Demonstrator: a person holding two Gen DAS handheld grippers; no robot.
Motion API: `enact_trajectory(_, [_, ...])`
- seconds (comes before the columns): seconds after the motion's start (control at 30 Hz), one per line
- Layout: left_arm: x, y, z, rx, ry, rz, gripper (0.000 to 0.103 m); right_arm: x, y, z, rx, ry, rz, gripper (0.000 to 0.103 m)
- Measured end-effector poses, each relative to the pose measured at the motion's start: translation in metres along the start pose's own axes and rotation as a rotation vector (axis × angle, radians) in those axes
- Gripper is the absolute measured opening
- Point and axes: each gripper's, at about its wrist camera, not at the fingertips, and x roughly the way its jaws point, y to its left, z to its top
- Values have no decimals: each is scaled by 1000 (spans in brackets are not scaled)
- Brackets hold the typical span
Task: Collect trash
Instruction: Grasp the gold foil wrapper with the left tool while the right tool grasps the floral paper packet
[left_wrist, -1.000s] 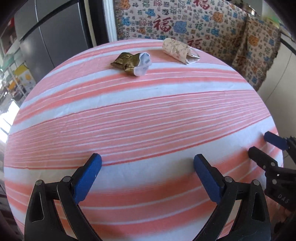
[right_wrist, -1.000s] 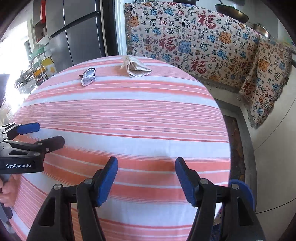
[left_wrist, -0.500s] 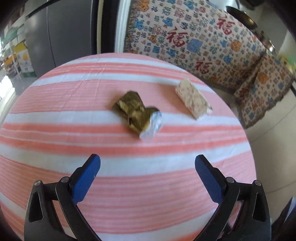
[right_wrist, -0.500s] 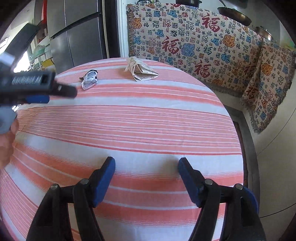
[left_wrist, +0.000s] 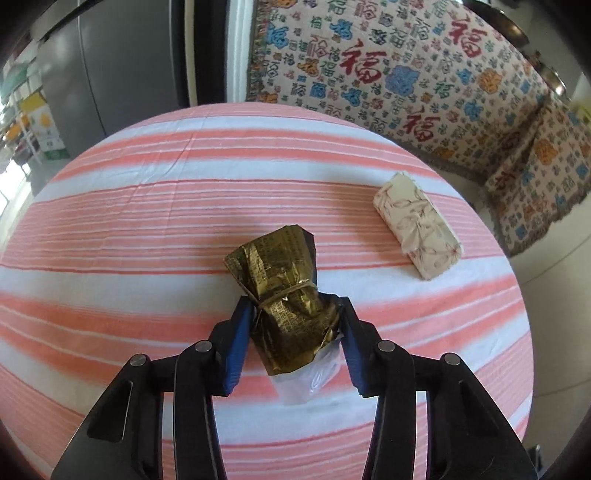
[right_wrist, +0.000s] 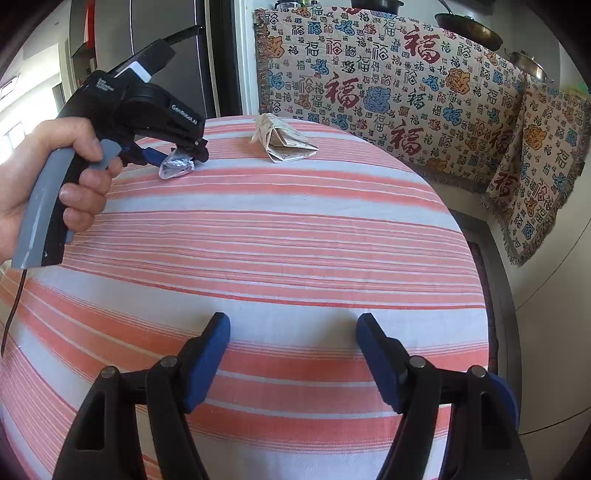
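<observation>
on the left we see our left hand wrapped round the grey handle of the left gripper, one finger on the trigger. its two blue-padded fingers are closed in on the gold foil wrapper, one pad pressed to each side of the wrapper's nearer half, just below the rubber band that cinches its middle. the farther, flared end of the wrapper sticks out past the fingertips, and a pale clear strip hangs from its near end between the pads. from the right wrist view the same wrapper shows only as a crumpled silvery scrap under the gripper's nose, resting on or right at the striped tablecloth; we cannot tell whether it is lifted.

further right on the cloth, apart from the gripper, lies a folded floral paper packet, near the far right edge of the round table; nothing touches it.

on the right, our right gripper hangs low over the near part of the cloth, its fingers spread wide with only bare stripes between them. behind the table hangs a patterned blanket.
</observation>
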Motion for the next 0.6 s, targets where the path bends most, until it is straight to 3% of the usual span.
enact_trajectory(0.27, [-79, -6, -77, 335, 59, -89, 47, 0, 1, -1, 0, -1, 1, 74])
enact_trajectory(0.43, [-83, 6, -121, 315, 73, -71, 53, 0, 1, -2, 1, -2, 2, 74])
enact_trajectory(0.6, [-69, 19, -133, 250, -7, -8, 84, 0, 0, -4, 10, -4, 26, 78])
